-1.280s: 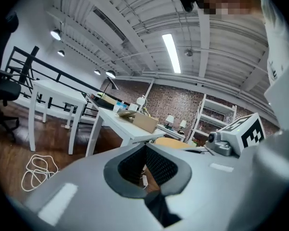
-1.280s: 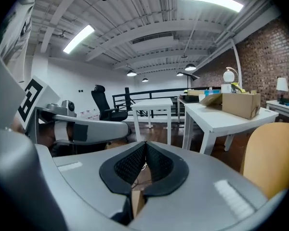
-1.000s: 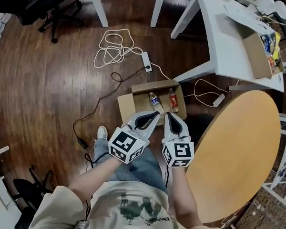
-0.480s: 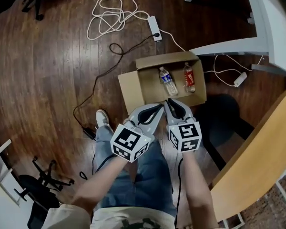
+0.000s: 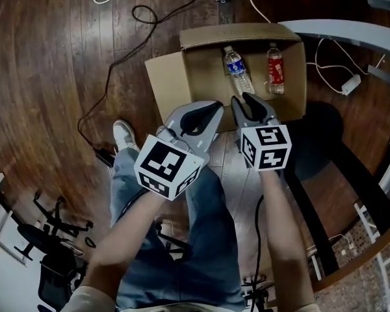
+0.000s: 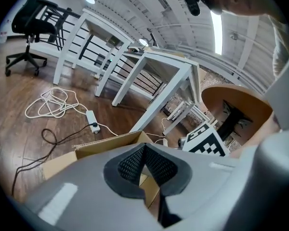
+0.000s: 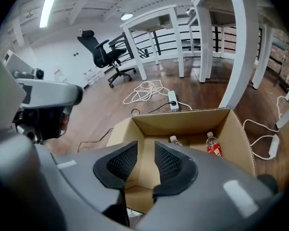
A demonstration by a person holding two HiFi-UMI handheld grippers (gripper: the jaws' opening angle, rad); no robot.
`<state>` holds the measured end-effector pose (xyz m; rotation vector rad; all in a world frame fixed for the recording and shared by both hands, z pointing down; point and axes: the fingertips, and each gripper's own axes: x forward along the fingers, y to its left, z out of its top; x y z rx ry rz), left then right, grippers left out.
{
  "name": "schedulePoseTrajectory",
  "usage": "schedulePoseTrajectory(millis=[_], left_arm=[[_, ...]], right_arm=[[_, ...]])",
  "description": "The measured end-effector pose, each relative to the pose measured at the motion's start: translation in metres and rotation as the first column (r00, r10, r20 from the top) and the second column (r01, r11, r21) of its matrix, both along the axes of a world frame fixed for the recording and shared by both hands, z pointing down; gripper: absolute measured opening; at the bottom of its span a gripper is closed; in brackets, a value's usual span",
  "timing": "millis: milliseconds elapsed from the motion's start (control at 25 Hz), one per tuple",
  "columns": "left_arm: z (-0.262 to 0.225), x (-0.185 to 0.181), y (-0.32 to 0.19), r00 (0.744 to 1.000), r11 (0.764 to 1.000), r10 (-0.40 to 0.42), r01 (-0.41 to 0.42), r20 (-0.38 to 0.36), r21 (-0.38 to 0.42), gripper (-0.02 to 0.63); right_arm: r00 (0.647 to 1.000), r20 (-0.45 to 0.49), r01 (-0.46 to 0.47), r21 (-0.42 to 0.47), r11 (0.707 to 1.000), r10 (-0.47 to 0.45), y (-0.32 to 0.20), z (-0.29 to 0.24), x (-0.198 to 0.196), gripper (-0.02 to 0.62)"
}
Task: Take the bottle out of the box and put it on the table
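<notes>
well, the empty right gripper [image 5: 247, 100], jaws just opening but narrow, could knock the clear blue-labelled plastic bottle [image 5: 237, 71] aside in the upper-centre brown cardboard box [image 5: 205, 77], while the left gripper [image 5: 212, 106] is pressed together.

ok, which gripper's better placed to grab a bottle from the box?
Right, probably. The right gripper sits nearest the blue-label bottle in the box; its jaws have just been opening, nothing between them. The left gripper sits further left, jaws together.
</notes>
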<state>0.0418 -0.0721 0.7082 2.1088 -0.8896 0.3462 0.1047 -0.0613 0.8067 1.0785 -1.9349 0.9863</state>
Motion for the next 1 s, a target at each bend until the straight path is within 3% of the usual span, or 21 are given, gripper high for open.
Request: schedulePoseTrajectory(millis=[360,640,1000], left_arm=[[0.067,0.017,0.002,0.999,1.000,0.027,-0.027,-0.029,-0.009,-0.003],[0.103,0.013,-0.008,0.998,0.997,0.065,-0.065,-0.010,0.037,-0.003],[0.130,0.023,-0.004,0.991,0.993,0.113,-0.112,-0.074,0.024,-0.003]], right_arm=[[0.994,-0.065,0.087,-0.072,0.994,-0.092,-0.018,0.101,0.013,0.174],[0.963,-0.157,0.196,-0.154,0.968,-0.220,-0.019,0.177,0.036,0.254],[0.943,-0.226,0.195,-0.220,0.956,-0.245,-0.028,0.247,0.057,0.314]])
